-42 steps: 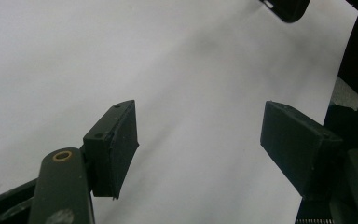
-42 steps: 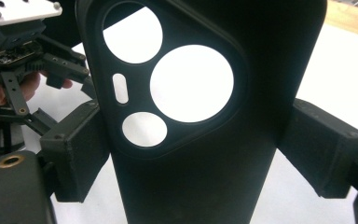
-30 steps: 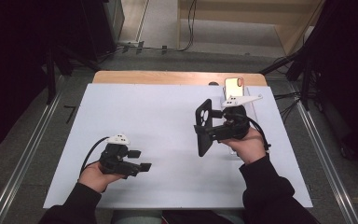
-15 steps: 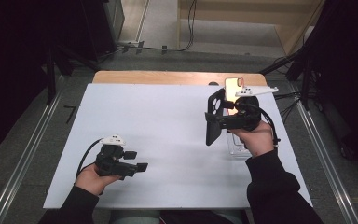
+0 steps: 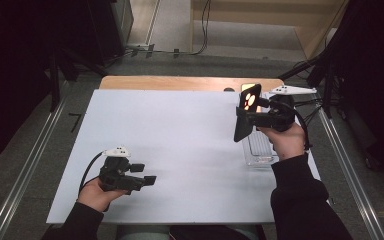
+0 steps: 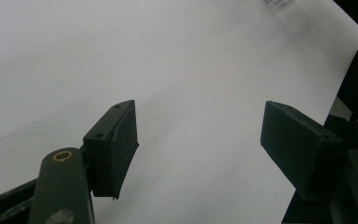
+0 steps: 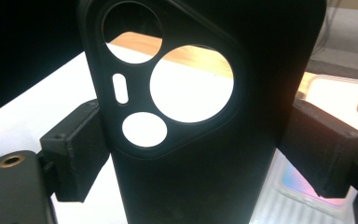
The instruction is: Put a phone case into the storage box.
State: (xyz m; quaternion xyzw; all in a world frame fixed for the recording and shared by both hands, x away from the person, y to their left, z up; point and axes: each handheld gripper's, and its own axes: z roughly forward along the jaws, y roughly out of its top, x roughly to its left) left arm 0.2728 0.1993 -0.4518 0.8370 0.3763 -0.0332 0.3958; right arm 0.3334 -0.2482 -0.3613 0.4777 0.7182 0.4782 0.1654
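A black phone case [image 5: 244, 114] with round camera cut-outs stands upright above the table's right side, held by its two long edges in my right gripper [image 5: 248, 118]. In the right gripper view the case [image 7: 205, 154] spans the gap between both pads, and my right gripper [image 7: 200, 149] is shut on it. My left gripper [image 5: 144, 173] hovers low over the white table top near the front left. Its jaws stand wide apart in the left gripper view, where my left gripper [image 6: 198, 149] has nothing between them.
A clear plastic tray [image 5: 260, 150] lies on the white board [image 5: 180, 135] under the right hand. In the right gripper view the tray [image 7: 335, 93] shows something pinkish and shiny inside. A wooden strip [image 5: 190, 82] runs along the far edge. Cables trail off at the right.
My right gripper has carried the black case up and toward the far right, turning its cut-outs more toward the camera. The left hand has shifted slightly toward the front.
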